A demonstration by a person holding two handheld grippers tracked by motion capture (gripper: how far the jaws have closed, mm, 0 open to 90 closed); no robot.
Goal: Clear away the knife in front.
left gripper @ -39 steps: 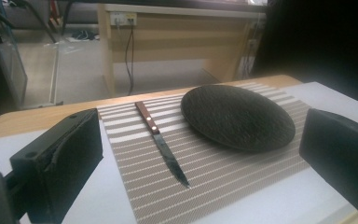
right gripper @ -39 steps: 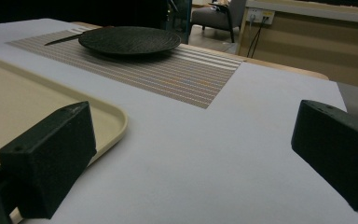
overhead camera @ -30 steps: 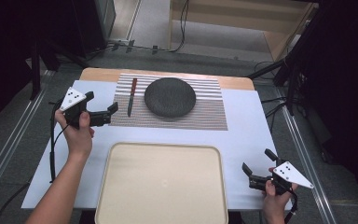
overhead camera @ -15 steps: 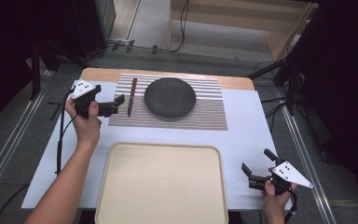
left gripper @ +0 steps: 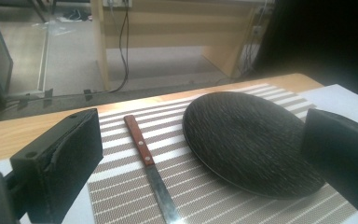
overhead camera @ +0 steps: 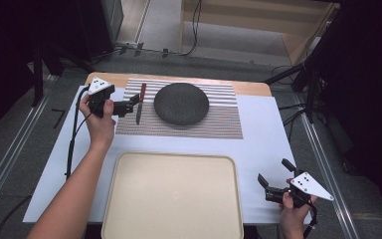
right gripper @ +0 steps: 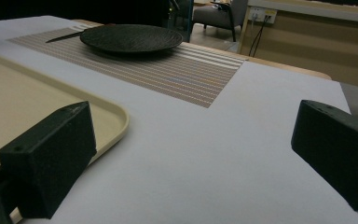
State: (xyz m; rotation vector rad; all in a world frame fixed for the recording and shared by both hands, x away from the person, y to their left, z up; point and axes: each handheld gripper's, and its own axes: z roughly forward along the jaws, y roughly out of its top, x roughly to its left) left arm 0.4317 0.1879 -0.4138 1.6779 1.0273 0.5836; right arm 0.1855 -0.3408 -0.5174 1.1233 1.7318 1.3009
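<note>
A knife (overhead camera: 139, 103) with a brown wooden handle lies on a striped placemat (overhead camera: 219, 122), just left of a dark round plate (overhead camera: 181, 103). My left gripper (overhead camera: 131, 105) hovers open at the mat's left edge, its jaws pointing at the knife. In the left gripper view the knife (left gripper: 147, 156) and plate (left gripper: 251, 140) lie between the wide-apart jaws of my left gripper (left gripper: 205, 149), which hold nothing. Near the table's front right corner my right gripper (overhead camera: 272, 172) stays open and empty. In the right gripper view, white table lies under my right gripper (right gripper: 191, 154).
A large beige tray (overhead camera: 171, 199) sits at the front middle, its corner (right gripper: 51, 107) beside my right gripper's left jaw. The white table cover (overhead camera: 263, 139) spreads around the mat. Dark floor, cables and wooden furniture lie beyond the far edge.
My left gripper has moved away from the person and to the right, up to the knife at the mat's left edge. The right gripper has stayed put.
</note>
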